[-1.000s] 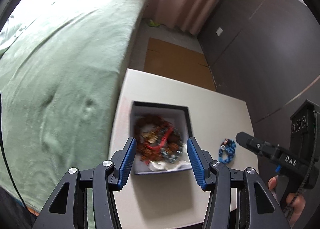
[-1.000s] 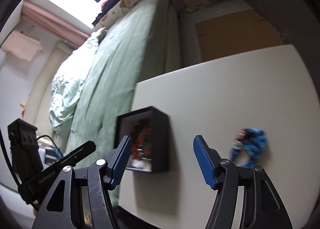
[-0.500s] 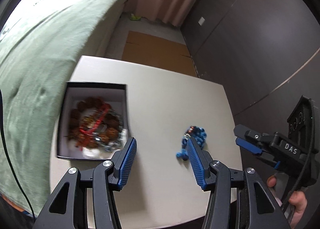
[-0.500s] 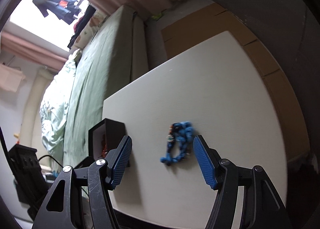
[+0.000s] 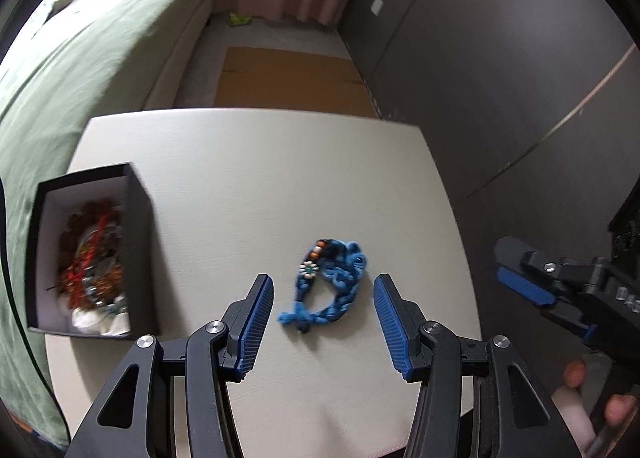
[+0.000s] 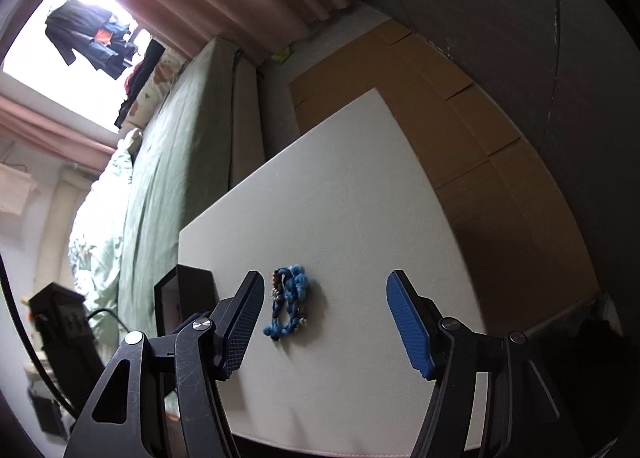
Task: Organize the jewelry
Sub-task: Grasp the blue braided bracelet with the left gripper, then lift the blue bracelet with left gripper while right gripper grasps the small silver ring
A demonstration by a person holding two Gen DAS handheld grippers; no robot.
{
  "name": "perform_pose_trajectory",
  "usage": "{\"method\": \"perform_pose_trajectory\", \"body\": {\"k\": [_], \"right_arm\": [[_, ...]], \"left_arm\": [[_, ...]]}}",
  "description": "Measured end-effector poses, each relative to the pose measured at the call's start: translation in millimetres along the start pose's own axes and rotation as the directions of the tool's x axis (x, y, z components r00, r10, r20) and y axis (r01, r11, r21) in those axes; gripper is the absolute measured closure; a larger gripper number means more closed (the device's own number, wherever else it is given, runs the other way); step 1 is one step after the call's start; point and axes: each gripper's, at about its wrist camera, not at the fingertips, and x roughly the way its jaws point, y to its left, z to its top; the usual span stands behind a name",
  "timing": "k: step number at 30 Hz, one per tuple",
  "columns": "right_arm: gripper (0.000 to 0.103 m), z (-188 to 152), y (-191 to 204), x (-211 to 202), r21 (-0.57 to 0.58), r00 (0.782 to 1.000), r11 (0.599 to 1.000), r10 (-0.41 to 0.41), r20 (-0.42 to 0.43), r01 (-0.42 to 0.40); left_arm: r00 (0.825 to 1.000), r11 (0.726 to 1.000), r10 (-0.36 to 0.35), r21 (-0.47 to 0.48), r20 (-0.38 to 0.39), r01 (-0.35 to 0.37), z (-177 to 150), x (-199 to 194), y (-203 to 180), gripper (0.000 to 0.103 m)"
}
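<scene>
With your left gripper (image 5: 323,326) and right gripper (image 6: 325,324) both jaws apart and empty, the blue bracelet (image 5: 330,286) lies loose on the tabletop (image 5: 256,177) right of the box (image 5: 138,213); a shallow pinch could catch only one soft loop.

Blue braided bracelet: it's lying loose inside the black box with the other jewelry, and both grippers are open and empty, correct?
Not quite. The blue braided bracelet lies on the white table, outside the black box, as the left wrist view shows. The rest holds: the left gripper and right gripper are open and empty.
</scene>
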Motion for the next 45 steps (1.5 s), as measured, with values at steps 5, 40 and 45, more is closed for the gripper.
{"method": "perform_pose_trajectory", "body": {"k": [5,40,45], "right_arm": [[0.039,2.7,-13.4,-5.1,0.037,1.0,0.999,-0.006,0.011,0.005],[0.067,-35.3,60.5,76.3,-0.319,0.978,0.946,-0.119,-0.174,0.059],[0.075,-45.1,64.0,94.6,-0.388,0.957,0.908,-0.237,-0.166,0.157]], "left_arm": [[0.998,0.998,0.029,0.061,-0.058,-0.025,-1.3,27.1,-21.0,0.05],[0.996,0.996,0.014,-0.085,0.083,-0.007,-7.7,-55.2,63.2,0.093],[0.993,0.996,0.023,-0.092,0.115,-0.013,-11.3,-77.3,80.2,0.093]]}}
